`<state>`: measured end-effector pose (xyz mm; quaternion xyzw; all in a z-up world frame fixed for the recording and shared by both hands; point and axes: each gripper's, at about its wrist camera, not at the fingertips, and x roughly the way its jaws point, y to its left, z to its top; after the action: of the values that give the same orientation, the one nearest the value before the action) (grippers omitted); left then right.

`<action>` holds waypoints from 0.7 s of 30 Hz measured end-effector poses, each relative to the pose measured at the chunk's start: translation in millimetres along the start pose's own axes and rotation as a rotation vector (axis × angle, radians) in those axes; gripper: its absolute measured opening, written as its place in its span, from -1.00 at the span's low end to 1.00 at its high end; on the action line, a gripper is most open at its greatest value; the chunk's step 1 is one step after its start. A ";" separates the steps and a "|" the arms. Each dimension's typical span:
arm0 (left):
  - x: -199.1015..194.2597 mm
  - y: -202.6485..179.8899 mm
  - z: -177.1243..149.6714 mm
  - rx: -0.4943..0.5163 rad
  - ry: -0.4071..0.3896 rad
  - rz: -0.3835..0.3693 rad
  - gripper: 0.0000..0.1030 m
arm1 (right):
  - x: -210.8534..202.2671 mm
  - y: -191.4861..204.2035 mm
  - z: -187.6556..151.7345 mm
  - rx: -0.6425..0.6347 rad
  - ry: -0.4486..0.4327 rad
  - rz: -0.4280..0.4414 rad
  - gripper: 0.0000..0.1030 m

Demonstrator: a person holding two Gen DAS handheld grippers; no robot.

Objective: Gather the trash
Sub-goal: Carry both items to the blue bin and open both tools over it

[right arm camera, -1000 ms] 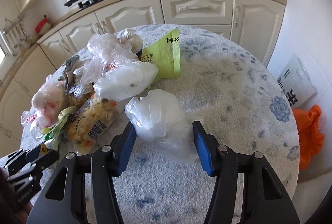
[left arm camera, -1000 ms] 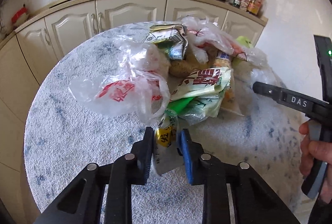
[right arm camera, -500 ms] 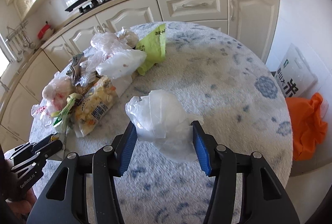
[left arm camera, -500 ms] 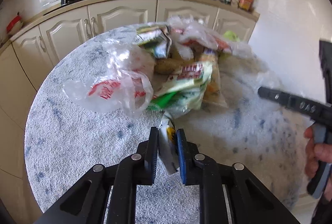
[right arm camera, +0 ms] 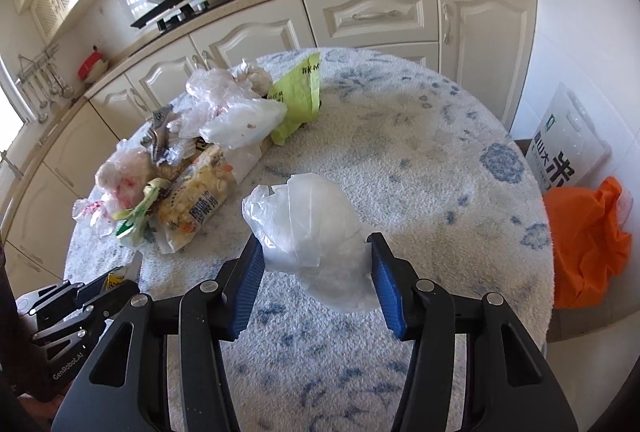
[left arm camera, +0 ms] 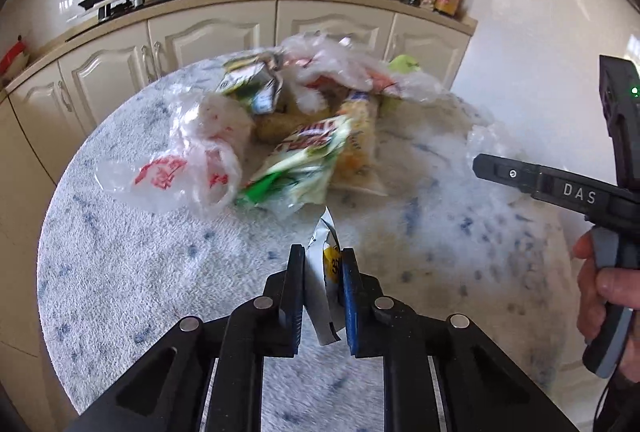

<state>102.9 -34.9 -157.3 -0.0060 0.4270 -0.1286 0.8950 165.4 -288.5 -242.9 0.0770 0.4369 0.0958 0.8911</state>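
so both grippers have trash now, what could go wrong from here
The left hand-held gripper pinches only a thin wrapper, and its jaws have just been closing; the flat foil could slip out. The right hand-held gripper squeezes a soft clear bag that bulges past the pads and may slide free. Either piece would drop back on the table.

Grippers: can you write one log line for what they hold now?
left gripper: shut on silver wrapper | right gripper: shut on clear bag | table: trash pile

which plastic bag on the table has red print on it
The clear bag with red print at the pile's left edge; the bag in the right tongs is plain.
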 end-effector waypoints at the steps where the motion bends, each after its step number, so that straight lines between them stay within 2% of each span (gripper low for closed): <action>1: -4.0 -4.0 1.7 0.008 -0.010 -0.002 -0.76 | -5.1 -0.8 0.1 0.002 -0.009 0.004 0.02; 6: -25.8 -17.6 15.0 0.031 -0.064 -0.021 -0.75 | -35.7 -9.1 2.9 0.024 -0.070 0.014 0.02; 13: -53.3 -63.2 45.7 0.106 -0.162 -0.105 -0.75 | -89.1 -40.8 3.5 0.079 -0.174 -0.006 0.02; 21: -52.6 -161.7 75.3 0.265 -0.204 -0.285 -0.75 | -166.0 -130.5 -24.9 0.243 -0.284 -0.165 0.02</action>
<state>92.5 -186.3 -49.9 0.0384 0.3084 -0.3077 0.8993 59.5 -453.2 -160.0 0.1605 0.3200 -0.0430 0.9327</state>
